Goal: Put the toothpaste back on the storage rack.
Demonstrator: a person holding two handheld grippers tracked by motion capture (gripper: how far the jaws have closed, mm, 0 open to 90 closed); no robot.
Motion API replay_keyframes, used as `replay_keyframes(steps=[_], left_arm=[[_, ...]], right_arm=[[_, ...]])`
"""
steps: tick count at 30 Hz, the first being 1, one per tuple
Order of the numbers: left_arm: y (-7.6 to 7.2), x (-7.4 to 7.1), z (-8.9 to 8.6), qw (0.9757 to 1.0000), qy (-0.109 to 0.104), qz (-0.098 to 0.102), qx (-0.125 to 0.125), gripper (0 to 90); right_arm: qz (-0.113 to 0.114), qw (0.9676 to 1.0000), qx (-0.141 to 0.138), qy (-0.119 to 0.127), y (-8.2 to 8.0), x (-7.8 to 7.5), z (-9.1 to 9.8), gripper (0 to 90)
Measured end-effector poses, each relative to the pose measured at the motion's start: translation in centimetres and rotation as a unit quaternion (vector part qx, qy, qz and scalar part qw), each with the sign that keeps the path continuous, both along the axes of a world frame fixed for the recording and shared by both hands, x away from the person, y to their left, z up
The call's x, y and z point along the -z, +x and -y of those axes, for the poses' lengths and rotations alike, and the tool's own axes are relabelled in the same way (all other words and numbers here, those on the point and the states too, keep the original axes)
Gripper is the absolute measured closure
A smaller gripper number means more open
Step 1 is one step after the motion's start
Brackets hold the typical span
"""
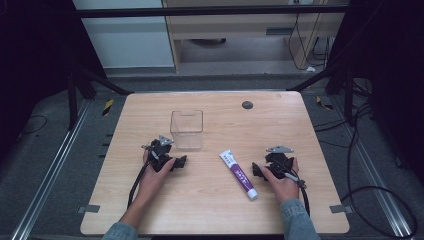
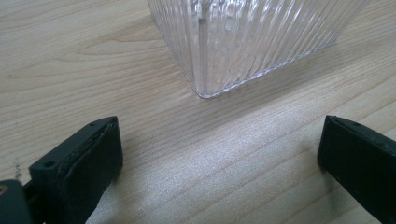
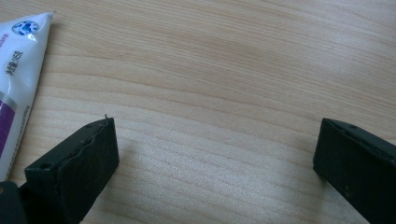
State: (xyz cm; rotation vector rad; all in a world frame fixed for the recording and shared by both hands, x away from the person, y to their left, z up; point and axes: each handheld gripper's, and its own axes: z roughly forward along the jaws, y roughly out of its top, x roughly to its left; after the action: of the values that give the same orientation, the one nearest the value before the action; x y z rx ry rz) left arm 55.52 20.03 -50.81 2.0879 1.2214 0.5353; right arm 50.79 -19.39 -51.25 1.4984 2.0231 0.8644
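Both forearms come in from the near edge of the table and lie low on it, each hand wrapped around its tool. The left hand angles toward the middle; the right hand angles left, toward the tube.

The tube is white with a purple band and a white cap at its near end. In the right gripper view its flat end carries a blue round mark and small print too fine to read.

The left gripper has its 2 jaws wide apart, with nothing between them but bare wood. A ribbed clear box stands just ahead of it, corner on, not touching.

The right gripper is also spread wide and holds nothing. The tube lies just beside its left jaw, outside the gap, between the 2 hands and near the box.
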Motion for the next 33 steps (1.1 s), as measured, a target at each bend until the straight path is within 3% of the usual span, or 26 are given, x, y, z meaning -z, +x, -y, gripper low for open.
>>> replay_keyframes(steps=[3, 6, 7, 17, 23, 28, 33], left_arm=[[0.0, 0.0, 0.0, 1.0, 0.0, 0.0, 0.0, 0.0], [0.0, 0.0, 0.0, 1.0, 0.0, 0.0, 0.0, 0.0], [0.0, 0.0, 0.0, 1.0, 0.0, 0.0, 0.0, 0.0], [0.0, 0.0, 0.0, 1.0, 0.0, 0.0, 0.0, 0.0], [0.0, 0.0, 0.0, 1.0, -0.001, 0.0, -0.001, 0.0], [0.0, 0.0, 0.0, 1.0, -0.001, 0.0, -0.001, 0.0], [0.0, 0.0, 0.0, 1.0, -0.001, 0.0, 0.0, 0.0]], right_arm=[[-0.001, 1.0, -0.004, 0.004, 0.0, 0.0, 0.1, 0.8], [-0.004, 0.9999, -0.012, 0.0, -0.2, -0.5, 0.2, 10.8], [-0.001, 0.9999, -0.015, -0.001, -0.4, -0.8, 0.3, 9.0], [-0.008, 0.998, -0.061, -0.017, -2.7, -5.3, -1.2, 20.0], [-0.026, 0.9944, -0.097, -0.033, -2.9, -7.5, -3.5, 27.7], [-0.044, 0.9902, -0.125, -0.046, -2.4, -7.6, -5.6, 32.9], [-0.067, 0.986, -0.146, -0.043, -1.9, -7.7, -7.2, 37.3]])
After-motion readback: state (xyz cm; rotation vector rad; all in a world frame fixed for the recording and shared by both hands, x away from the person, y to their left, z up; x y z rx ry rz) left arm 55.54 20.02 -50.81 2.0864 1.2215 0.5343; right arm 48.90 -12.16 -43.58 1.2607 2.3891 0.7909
